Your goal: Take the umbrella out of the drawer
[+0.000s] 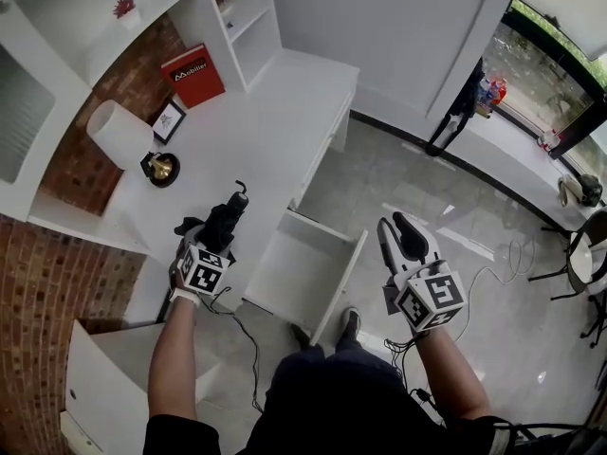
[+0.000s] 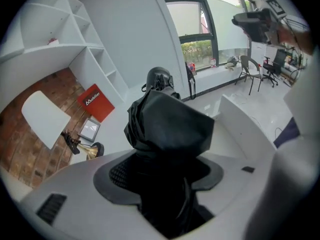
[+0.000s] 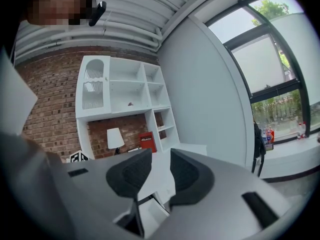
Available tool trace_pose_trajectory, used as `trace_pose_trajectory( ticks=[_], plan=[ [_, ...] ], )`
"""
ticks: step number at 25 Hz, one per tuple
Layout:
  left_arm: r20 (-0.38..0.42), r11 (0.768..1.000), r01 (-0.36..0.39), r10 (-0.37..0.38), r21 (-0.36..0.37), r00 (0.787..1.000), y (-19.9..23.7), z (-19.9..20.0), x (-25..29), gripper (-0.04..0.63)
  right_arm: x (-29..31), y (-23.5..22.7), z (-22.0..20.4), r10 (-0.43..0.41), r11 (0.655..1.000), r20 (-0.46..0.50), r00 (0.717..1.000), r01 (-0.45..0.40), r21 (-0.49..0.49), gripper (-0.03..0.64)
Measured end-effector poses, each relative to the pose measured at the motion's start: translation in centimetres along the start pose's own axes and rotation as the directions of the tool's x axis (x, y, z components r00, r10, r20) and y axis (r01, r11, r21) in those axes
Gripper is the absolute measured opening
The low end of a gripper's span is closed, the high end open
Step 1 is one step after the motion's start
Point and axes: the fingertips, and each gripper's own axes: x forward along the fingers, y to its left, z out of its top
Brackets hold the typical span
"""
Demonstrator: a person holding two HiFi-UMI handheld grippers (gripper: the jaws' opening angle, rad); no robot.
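The folded black fabric umbrella (image 1: pixel 228 218) is showing plain matte black between the dark grey jaws of the left gripper (image 1: pixel 220 233). That gripper and the right gripper (image 1: pixel 398 233) are wearing white shells and black-and-white square markers. The smooth white counter (image 1: pixel 266 131) and open white drawer (image 1: pixel 308 273) are showing no pattern. The flat red book (image 1: pixel 193 76) is carrying white lettering before the red-brown brick wall (image 1: pixel 71 173).

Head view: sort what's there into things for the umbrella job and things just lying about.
For the job:
- umbrella, gripped by the left gripper
- drawer, pulled open
- right gripper, open and empty

Just lying about:
- red book
- lamp
- picture frame
- brass ornament
- small plant
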Motion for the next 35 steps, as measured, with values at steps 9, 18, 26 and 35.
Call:
trace_pose_trajectory(
  ticks=[9,18,26,35],
  plan=[
    [-0.197,0.995,-0.003,0.022,0.097,0.98,5.5,-7.7,5.9,0.264,1.0,0.7,-0.7,-0.052,0.999,-0.023,0.998,0.052,-0.009,0.112],
    [-0.258,0.982,0.079,-0.032,0.172,0.966,5.6,-8.3,9.5,0.264,2.2,1.6,-1.7,-0.077,0.997,-0.056,0.995,0.077,-0.009,0.112],
    [-0.267,0.973,0.11,-0.053,0.203,0.962,5.6,-8.4,11.2,0.273,3.0,2.1,-2.4,-0.09,0.996,-0.075,0.993,0.089,-0.013,0.112],
    [-0.214,0.977,0.095,-0.053,0.191,0.975,6.1,-8.0,10.5,0.293,3.7,2.8,-2.1,-0.078,0.997,-0.063,0.995,0.078,-0.001,0.112]
  ],
)
